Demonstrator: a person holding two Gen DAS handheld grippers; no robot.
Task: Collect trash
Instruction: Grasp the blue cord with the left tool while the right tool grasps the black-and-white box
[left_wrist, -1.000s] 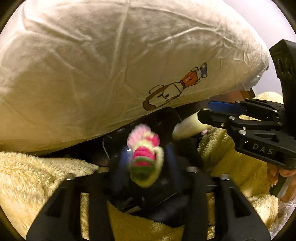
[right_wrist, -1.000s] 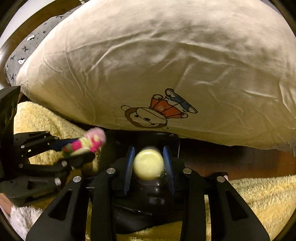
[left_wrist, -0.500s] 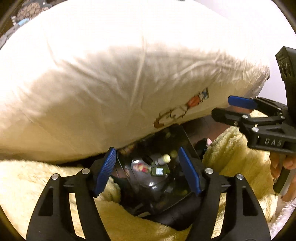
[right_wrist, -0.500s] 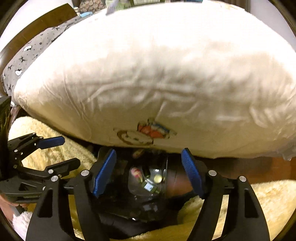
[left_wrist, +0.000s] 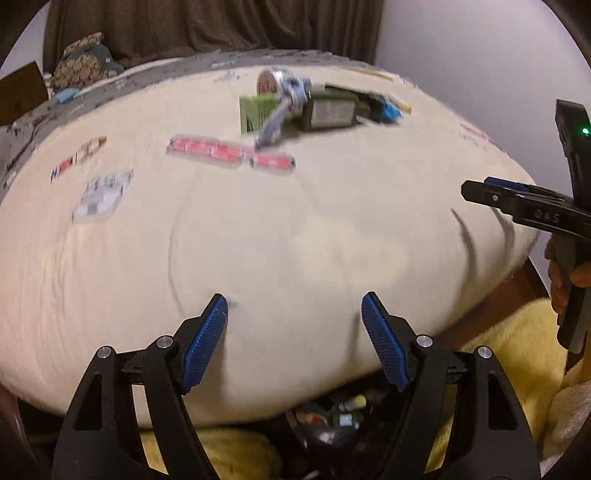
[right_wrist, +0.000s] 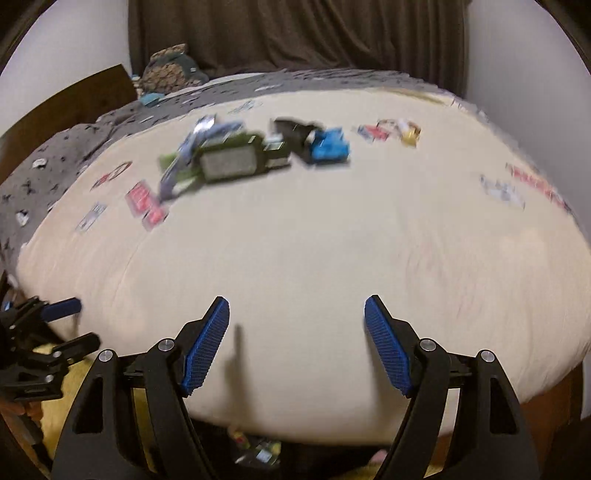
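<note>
Both grippers are open and empty, held at the near edge of a cream duvet (left_wrist: 295, 240). My left gripper (left_wrist: 293, 339) shows in the right wrist view at the left edge (right_wrist: 70, 325). My right gripper (right_wrist: 297, 343) shows in the left wrist view at the right (left_wrist: 517, 199). A pile of trash lies far up the bed: a dark green packet (left_wrist: 332, 110) (right_wrist: 229, 162), a blue wrapper (right_wrist: 328, 147), a silvery wrapper (left_wrist: 284, 88). A black trash bag (left_wrist: 332, 421) (right_wrist: 258, 454) with dropped pieces sits below the bed edge.
Yellow fluffy blanket (left_wrist: 517, 350) lies around the bag on the floor side. A grey patterned sheet (right_wrist: 55, 177) and a patterned cushion (right_wrist: 170, 70) lie at the head. Dark curtain (right_wrist: 295, 33) behind. Printed pictures dot the duvet (left_wrist: 229, 151).
Both grippers opened and dropped their pieces, a pink-green one and a pale round one, into the black bag. Both then rose and now face across the bed top.
</note>
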